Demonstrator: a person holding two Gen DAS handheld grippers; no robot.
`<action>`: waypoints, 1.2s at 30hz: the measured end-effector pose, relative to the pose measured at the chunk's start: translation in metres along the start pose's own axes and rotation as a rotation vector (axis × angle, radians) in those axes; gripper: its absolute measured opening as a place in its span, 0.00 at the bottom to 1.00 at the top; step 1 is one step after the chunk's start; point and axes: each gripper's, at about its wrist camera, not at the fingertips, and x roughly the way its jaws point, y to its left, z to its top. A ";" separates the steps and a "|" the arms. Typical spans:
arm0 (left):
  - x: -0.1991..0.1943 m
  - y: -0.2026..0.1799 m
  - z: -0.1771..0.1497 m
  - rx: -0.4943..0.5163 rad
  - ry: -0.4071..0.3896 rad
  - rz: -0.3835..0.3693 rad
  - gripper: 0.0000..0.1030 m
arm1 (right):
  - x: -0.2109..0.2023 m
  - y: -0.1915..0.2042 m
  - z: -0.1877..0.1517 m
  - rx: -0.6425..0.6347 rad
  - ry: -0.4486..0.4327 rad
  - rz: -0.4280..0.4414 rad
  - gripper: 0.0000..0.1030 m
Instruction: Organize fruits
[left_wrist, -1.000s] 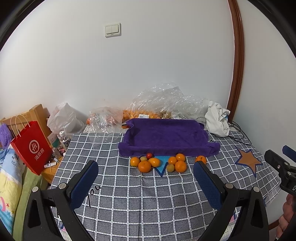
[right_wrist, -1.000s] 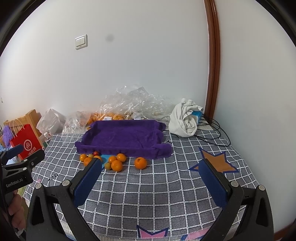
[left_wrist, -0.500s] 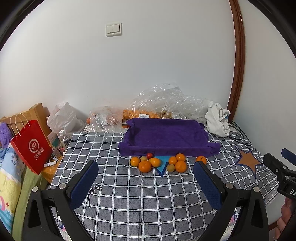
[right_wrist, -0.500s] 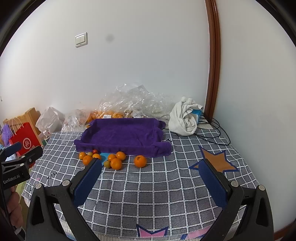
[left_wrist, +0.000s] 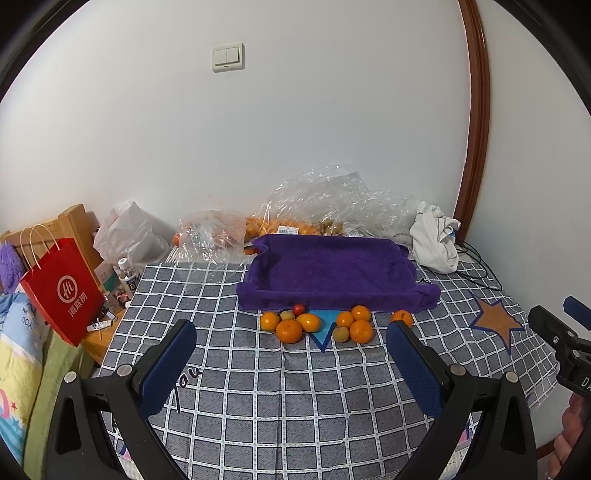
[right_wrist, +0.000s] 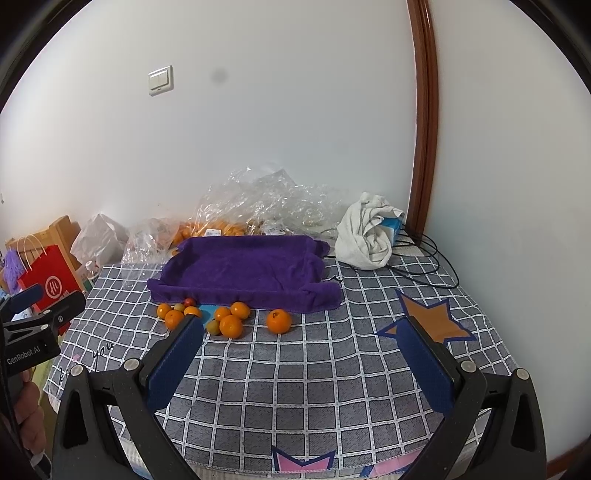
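A purple cloth tray (left_wrist: 332, 271) (right_wrist: 243, 267) lies on the checked bedcover, with nothing in it. Along its near edge sit several oranges (left_wrist: 289, 331) (right_wrist: 231, 326), two small greenish fruits (left_wrist: 340, 334) and a small red one (left_wrist: 298, 308). One orange (right_wrist: 279, 321) (left_wrist: 402, 316) lies apart to the right of the cluster. My left gripper (left_wrist: 291, 339) is open, well short of the fruit, with nothing between its blue pads. My right gripper (right_wrist: 301, 334) is open too, empty and nearer than the fruit.
Clear plastic bags (left_wrist: 325, 206) holding more oranges lie behind the tray by the wall. A crumpled white cloth (right_wrist: 365, 236) and cables (right_wrist: 428, 258) sit at the back right. A red paper bag (left_wrist: 61, 288) and clutter stand off the left edge of the bedcover.
Both grippers have drifted slightly, the right view shifting so the fruit sits a little further right in it. Nothing was grasped and the fruit has not moved.
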 end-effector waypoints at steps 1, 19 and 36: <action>0.000 -0.001 0.000 0.000 0.001 0.001 1.00 | 0.000 0.000 0.000 -0.003 -0.001 -0.001 1.00; 0.003 -0.005 0.002 0.001 0.003 0.002 1.00 | -0.003 0.003 0.007 -0.018 -0.022 -0.014 1.00; 0.057 0.024 -0.009 -0.044 0.039 0.028 1.00 | 0.048 0.007 -0.006 -0.028 -0.002 -0.017 1.00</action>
